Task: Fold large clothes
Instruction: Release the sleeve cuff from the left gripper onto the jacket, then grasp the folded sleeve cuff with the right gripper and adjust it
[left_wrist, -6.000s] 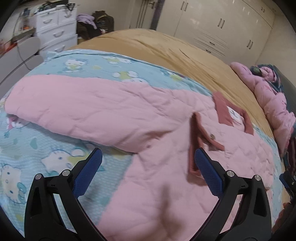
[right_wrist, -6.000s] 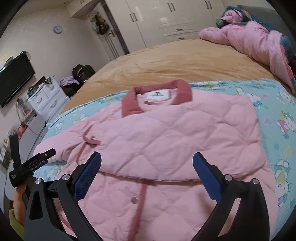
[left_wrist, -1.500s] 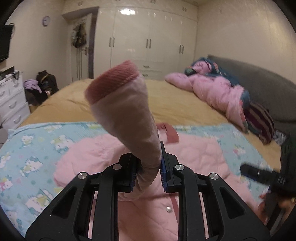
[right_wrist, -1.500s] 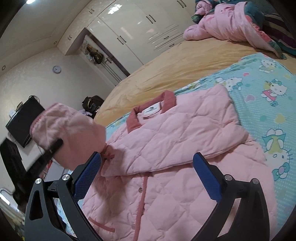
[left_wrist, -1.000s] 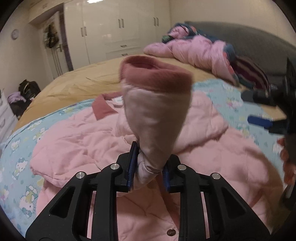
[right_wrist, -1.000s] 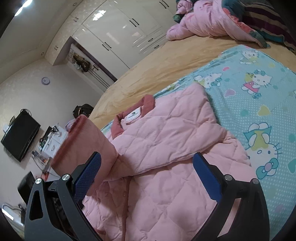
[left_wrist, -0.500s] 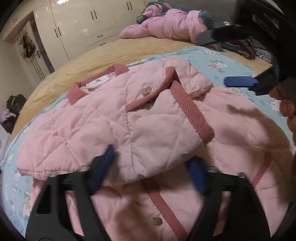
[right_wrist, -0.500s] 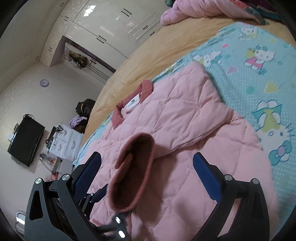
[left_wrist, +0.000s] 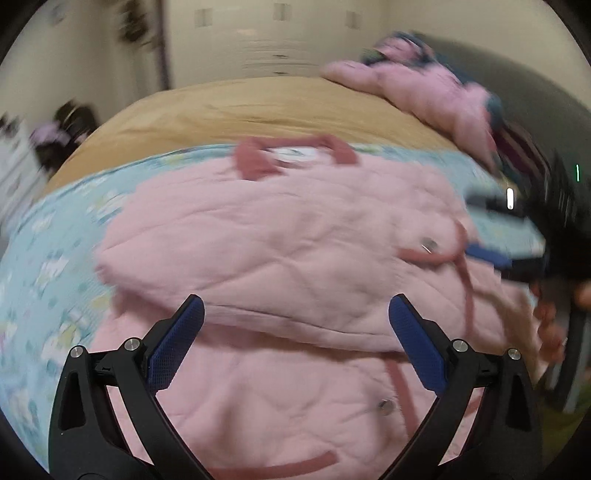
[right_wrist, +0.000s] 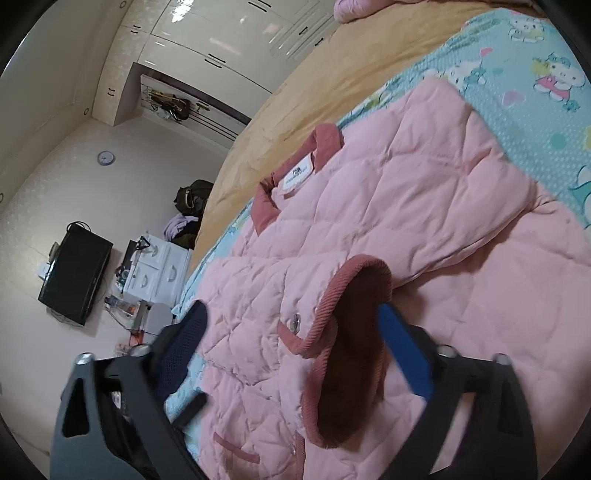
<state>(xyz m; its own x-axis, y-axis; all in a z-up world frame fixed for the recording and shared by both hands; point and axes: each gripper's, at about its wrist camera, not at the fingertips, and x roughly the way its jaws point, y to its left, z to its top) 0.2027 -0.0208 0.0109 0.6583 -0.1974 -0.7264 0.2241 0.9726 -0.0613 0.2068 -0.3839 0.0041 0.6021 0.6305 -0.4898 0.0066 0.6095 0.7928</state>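
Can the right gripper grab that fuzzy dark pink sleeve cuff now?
Probably yes. The right gripper is open, and the sleeve cuff lies on top of the pink jacket right between its fingers, with nothing covering it.

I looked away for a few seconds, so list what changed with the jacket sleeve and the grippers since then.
The left gripper took hold of the jacket's left sleeve, lifted it, swung it across the chest and let go; it is open now. The sleeve lies folded over the front, its ribbed cuff gaping toward the right gripper, which has closed in on it, open. The pink jacket, collar and cartoon sheet stayed put.
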